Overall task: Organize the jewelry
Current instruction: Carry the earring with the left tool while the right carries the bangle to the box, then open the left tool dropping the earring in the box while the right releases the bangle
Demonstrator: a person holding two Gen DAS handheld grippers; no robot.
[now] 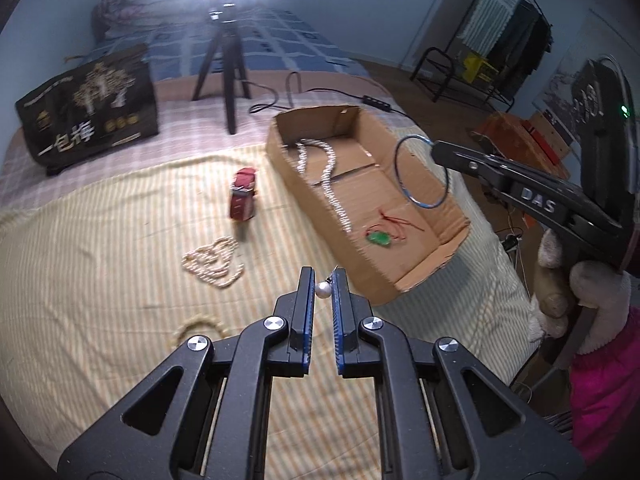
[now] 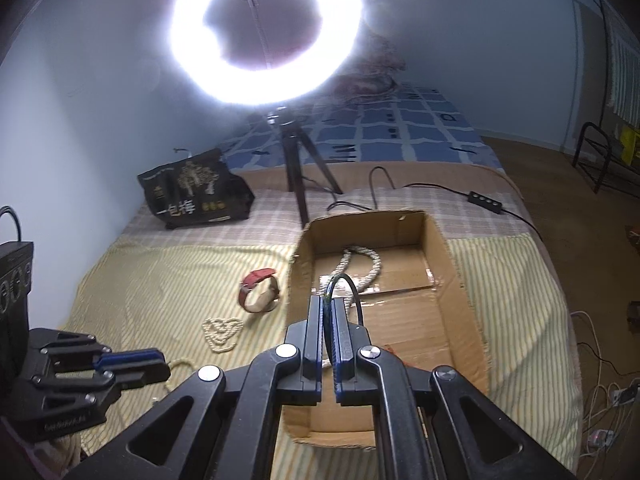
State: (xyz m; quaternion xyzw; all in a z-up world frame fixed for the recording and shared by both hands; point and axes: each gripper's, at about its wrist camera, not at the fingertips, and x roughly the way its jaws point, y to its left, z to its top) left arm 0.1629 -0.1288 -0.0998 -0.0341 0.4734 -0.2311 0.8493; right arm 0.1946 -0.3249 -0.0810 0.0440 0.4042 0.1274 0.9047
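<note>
A: What did the left gripper [image 1: 323,280] have?

B: A small pearl earring [image 1: 323,289], pinched between its blue pads near the tips, over the striped yellow blanket [image 1: 100,264]. In that view the cardboard box [image 1: 416,268] sat at about two o'clock from the tips.

A: And the right gripper [image 2: 329,309]?

B: Its fingers were pressed together on a thin blue bangle [image 1: 421,171], which hung from the tips above the open box. From its own camera the hoop stood edge-on at twelve o'clock of the fingers.

A: What was already in the box?

B: A long pearl necklace [image 1: 320,164] lying from the far end toward the middle, and a green pendant on a red cord [image 1: 378,238] near the front wall.

A: And outside it?

B: On the blanket at ten o'clock from the left gripper lay a heaped cream bead necklace [image 1: 214,258]. Beyond it stood a red-strapped watch [image 1: 242,196], just beside the box's left wall. Another beaded strand [image 1: 196,326] curved at about nine o'clock, partly hidden by the gripper.
</note>
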